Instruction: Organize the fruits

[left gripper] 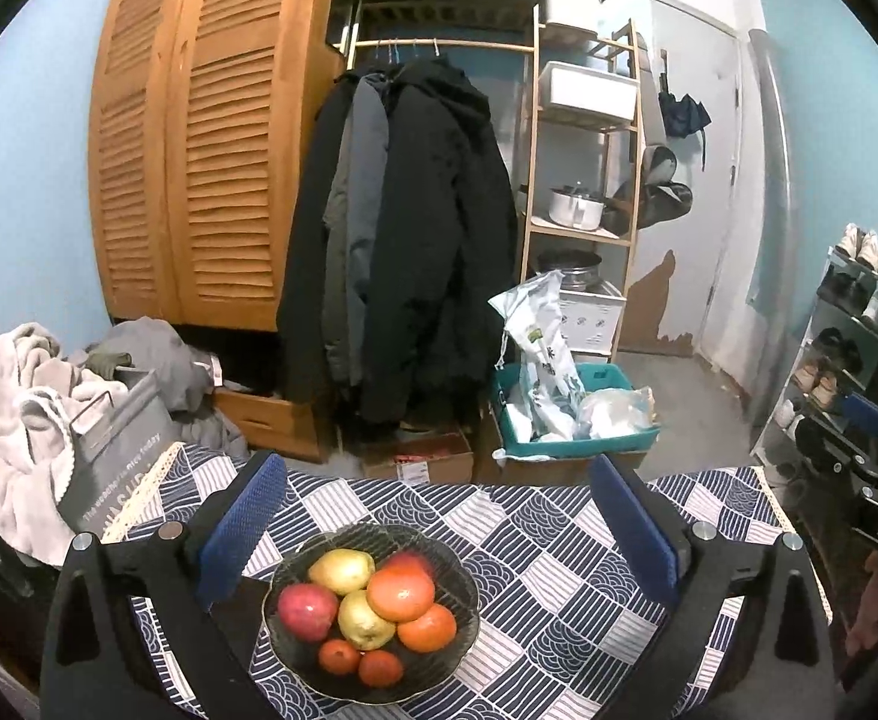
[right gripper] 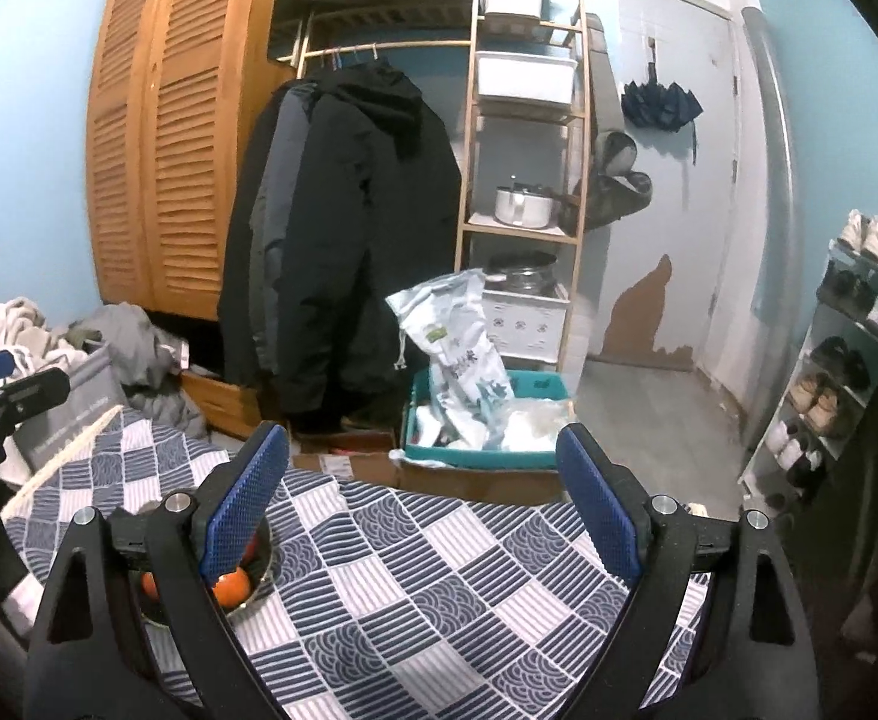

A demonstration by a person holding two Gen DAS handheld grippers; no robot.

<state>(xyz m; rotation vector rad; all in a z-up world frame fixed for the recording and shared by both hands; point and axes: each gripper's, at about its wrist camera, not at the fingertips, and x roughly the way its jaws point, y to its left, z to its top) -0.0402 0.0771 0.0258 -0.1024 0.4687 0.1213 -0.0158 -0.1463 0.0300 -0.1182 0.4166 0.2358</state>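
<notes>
Both spread wide, holding nothing: left gripper (left gripper: 439,534) hovering over heaped fruit bowl (left gripper: 294,576); right gripper (right gripper: 423,516) beside it. Risking dislodging top orange (left gripper: 401,593), rolling off tablecloth (left gripper: 559,570).

Right wrist view, lower left: bowl (right gripper: 258,591) mostly hidden behind finger (right gripper: 240,516), only orange (right gripper: 231,588) showing. Left wrist view, right edge: other gripper (left gripper: 877,456) cut off, jaw state unreadable.

One bowl (left gripper: 469,618). Fruit in it: two pears (left gripper: 341,570), one apple (left gripper: 306,611), five oranges (left gripper: 401,593). Two grippers (left gripper: 439,531), one tablecloth (left gripper: 559,576).
</notes>
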